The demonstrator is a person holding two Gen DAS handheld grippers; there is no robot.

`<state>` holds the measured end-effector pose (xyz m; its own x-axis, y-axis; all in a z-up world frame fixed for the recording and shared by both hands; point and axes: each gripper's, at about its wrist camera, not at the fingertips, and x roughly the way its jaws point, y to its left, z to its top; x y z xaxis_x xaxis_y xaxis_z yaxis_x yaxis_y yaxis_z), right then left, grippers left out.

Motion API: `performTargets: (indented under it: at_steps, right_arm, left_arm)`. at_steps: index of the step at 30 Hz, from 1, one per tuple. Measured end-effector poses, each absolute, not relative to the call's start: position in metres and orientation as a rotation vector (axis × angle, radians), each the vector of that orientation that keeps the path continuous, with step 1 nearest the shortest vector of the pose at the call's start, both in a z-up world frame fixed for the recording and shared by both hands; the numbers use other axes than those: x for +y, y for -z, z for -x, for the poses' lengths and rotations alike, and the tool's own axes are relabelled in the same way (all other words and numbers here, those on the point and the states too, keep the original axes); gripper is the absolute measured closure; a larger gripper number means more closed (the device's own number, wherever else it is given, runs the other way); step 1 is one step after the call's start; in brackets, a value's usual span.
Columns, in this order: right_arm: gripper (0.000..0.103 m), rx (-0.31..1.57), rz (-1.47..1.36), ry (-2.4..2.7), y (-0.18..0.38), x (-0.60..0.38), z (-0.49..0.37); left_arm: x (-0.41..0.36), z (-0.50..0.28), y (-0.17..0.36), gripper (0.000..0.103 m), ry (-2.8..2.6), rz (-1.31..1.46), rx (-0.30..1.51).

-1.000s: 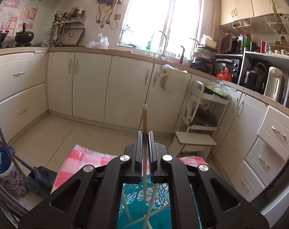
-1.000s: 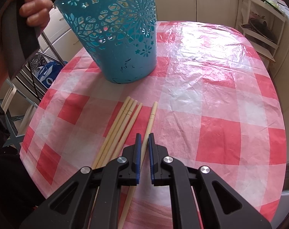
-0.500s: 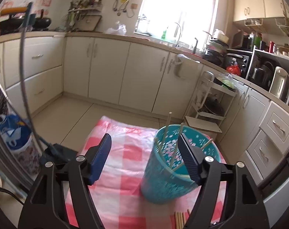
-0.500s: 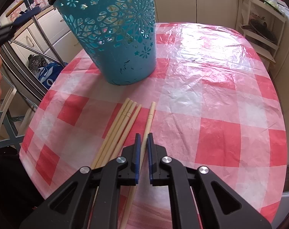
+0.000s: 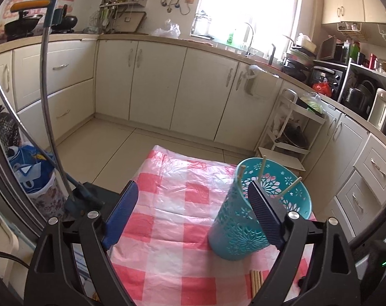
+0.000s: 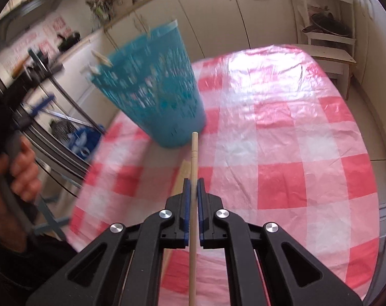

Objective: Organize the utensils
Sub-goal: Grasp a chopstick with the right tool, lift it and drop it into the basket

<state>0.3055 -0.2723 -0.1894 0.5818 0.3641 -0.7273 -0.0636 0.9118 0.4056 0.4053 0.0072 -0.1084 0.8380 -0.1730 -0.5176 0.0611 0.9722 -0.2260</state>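
Observation:
A teal perforated basket [image 5: 254, 219] stands on the red-and-white checked table [image 5: 172, 204] with several wooden chopsticks [image 5: 263, 165] standing in it. It also shows blurred in the right wrist view [image 6: 157, 91]. My left gripper [image 5: 193, 216] is open and empty, left of and above the basket. My right gripper [image 6: 191, 186] is shut on one wooden chopstick [image 6: 193, 153], lifted above the table and pointing at the basket's base. More chopsticks lie on the table [image 5: 256, 281], mostly hidden under my right gripper [image 6: 181, 176].
Kitchen cabinets [image 5: 167, 81] and a white shelf rack [image 5: 292, 127] stand beyond the table. A metal stand with a clamp [image 5: 73, 196] is at the table's left edge. The hand holding the left gripper [image 6: 19, 168] shows at left.
My left gripper let go of its chopstick into the basket, opened and pulled back to the left. My right gripper closed on a chopstick and lifted it off the table.

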Motion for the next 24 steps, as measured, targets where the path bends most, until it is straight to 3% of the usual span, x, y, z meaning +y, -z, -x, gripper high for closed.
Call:
performTargets:
  at_steps: [13,20,24]
  right_arm:
    - [0.097,0.484,-0.427,-0.277,0.043,-0.256,-0.367]
    - [0.097,0.295,-0.422,-0.082,0.023,-0.252,-0.419]
    - [0.097,0.294,-0.352,-0.026,0.033,-0.244,-0.437]
  left_arm:
    - [0.025,-0.409,0.113,0.016,0.098,0.260,0.615]
    - [0.018,-0.411,0.114,0.015,0.113,0.246,0.629]
    - [0.015,-0.411,0.114,0.015,0.122,0.238,0.642]
